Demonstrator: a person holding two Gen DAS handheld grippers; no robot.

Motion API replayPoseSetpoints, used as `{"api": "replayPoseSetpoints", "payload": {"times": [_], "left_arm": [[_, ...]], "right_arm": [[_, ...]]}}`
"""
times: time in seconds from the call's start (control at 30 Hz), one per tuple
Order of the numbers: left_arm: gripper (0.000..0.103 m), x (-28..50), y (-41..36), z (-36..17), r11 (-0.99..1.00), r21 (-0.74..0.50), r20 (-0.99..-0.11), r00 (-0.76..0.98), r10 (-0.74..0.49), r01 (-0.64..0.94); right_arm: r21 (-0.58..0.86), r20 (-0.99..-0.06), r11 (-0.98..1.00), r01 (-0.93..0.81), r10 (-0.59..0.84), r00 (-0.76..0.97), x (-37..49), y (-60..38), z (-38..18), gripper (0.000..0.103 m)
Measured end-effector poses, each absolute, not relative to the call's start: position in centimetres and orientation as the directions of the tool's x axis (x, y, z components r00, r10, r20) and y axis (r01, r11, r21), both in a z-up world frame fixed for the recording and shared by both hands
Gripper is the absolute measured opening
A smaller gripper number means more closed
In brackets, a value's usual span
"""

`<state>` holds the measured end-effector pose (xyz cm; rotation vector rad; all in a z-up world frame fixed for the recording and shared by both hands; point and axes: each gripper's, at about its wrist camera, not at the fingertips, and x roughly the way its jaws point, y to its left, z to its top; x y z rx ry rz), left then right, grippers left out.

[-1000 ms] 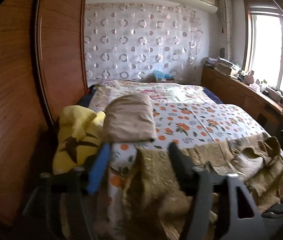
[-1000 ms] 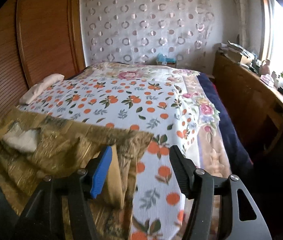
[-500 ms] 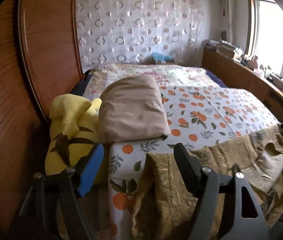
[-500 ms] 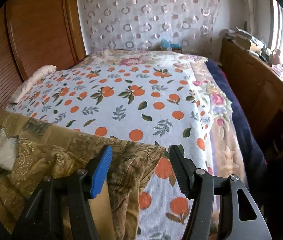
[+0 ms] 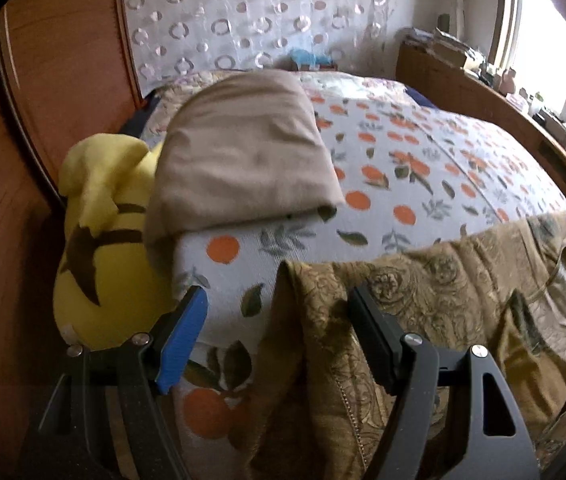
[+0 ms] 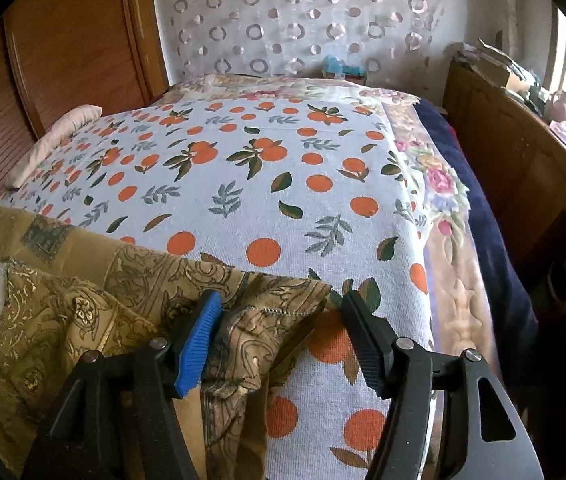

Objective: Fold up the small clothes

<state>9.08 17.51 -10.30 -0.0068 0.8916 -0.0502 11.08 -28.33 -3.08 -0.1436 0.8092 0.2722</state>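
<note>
Right wrist shows the olive paisley garment [image 6: 95, 300] stretched sideways along the bed's near edge, right gripper [image 6: 279, 320] opening around its corner, left gripper [image 5: 279, 320] released over the opposite corner.

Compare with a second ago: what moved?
Both claws dropped closer over the olive patterned garment: left claw straddles its left edge, right claw its right corner, jaws opening, not gripping. Garment, beige folded cloth and yellow plush stayed put.
</note>
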Motion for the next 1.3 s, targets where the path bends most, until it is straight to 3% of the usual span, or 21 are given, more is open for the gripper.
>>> {"api": "replayPoseSetpoints", "payload": {"times": [0.57, 0.7, 0.77, 0.87, 0.9, 0.93, 1.0, 1.13, 1.3], "left_arm": [[0.074, 9.2, 17.7, -10.5, 0.998, -0.038, -0.782, 0.621, -0.057, 0.043], [0.06, 9.1, 17.5, -10.4, 0.996, -0.049, -0.774, 0.627, -0.087, 0.077], [0.046, 9.2, 17.2, -10.4, 0.994, -0.054, -0.774, 0.625, -0.103, 0.097], [0.025, 9.1, 16.6, -10.2, 0.988, -0.085, -0.776, 0.614, -0.145, 0.125], [0.022, 9.0, 16.5, -10.1, 0.989, -0.083, -0.774, 0.617, -0.14, 0.12], [0.014, 8.7, 16.4, -9.9, 0.99, -0.086, -0.767, 0.627, -0.136, 0.111], [0.008, 7.9, 16.2, -9.3, 0.992, -0.089, -0.744, 0.656, -0.128, 0.092], [0.007, 5.3, 15.7, -6.0, 0.989, -0.12, -0.659, 0.739, -0.14, 0.081], [0.007, 2.2, 14.6, 0.6, 0.98, -0.155, -0.523, 0.83, -0.192, 0.129]], "right_arm": [[-0.026, -0.732, 0.955, -0.296, 0.183, 0.656, 11.2, -28.3, -3.5, 0.069], [-0.041, -0.738, 0.951, -0.307, 0.179, 0.651, 11.2, -28.1, -3.4, 0.069], [-0.03, -0.747, 0.949, -0.314, 0.187, 0.638, 11.5, -28.1, -3.3, 0.067], [-0.028, -0.75, 0.936, -0.352, 0.213, 0.626, 11.3, -27.7, -3.0, 0.048], [-0.029, -0.751, 0.931, -0.363, 0.219, 0.623, 11.1, -27.4, -2.9, 0.038], [-0.024, -0.751, 0.924, -0.382, 0.235, 0.616, 10.9, -27.2, -2.9, 0.027], [-0.018, -0.752, 0.914, -0.405, 0.254, 0.608, 10.5, -26.9, -2.8, 0.018], [-0.004, -0.717, 0.902, -0.431, 0.298, 0.631, 8.8, -26.4, -1.5, 0.012], [-0.025, -0.605, 0.887, -0.461, 0.354, 0.713, 4.9, -26.5, 3.4, 0.011]]}}
